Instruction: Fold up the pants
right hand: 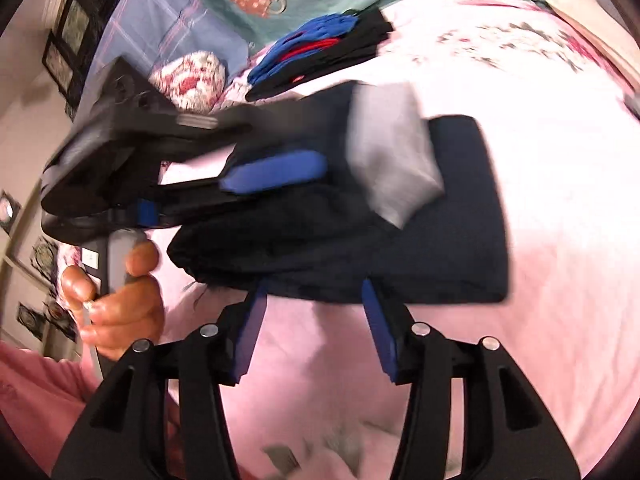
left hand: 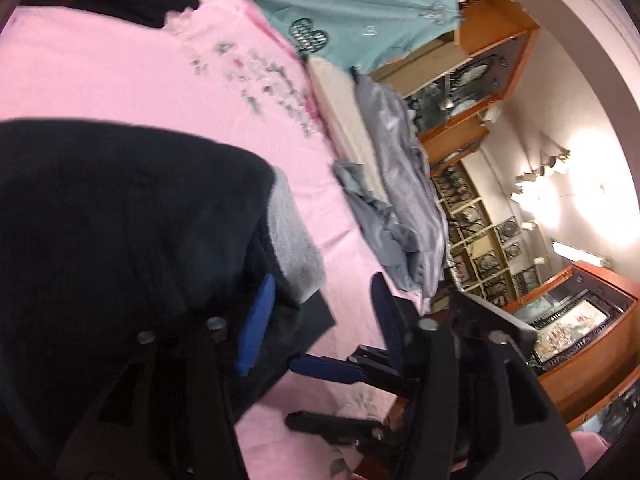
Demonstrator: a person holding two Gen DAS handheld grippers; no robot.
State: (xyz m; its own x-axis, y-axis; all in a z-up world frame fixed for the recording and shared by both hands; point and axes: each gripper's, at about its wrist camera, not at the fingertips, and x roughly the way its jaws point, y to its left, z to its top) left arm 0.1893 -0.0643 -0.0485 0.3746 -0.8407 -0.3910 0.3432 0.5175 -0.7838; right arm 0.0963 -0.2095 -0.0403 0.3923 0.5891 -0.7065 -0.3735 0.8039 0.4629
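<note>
a bed covered with a pink sheet [right hand: 560,200] printed with small flowers fills both views, with a teal blanket [left hand: 360,12] bearing heart shapes at its head. beyond the bed, in the left wrist view, stand wooden cabinets [left hand: 496,76] with glass fronts and a bright lamp on the wall. a heap of grey cloth [left hand: 400,184] lies at the bed's far edge.

the dark navy pants [right hand: 440,240] lie on the sheet, partly folded into a thick block, with a pale grey lining or pocket [right hand: 392,160] turned out on top. a stack of other clothes [right hand: 320,52] in blue, red and black sits behind them, near the blanket.

the left gripper [right hand: 276,172] reaches in from the left, held by a person's hand [right hand: 116,304] on its grip; its blue pads lie on or in the upper layer of the pants, but blur hides whether they pinch the cloth. in its own view its jaws look spread apart, one pad against the dark fabric.

the right gripper [right hand: 312,296] sits just at the near edge of the pants, jaws wide apart, tips touching or nearly touching the cloth and holding nothing.
</note>
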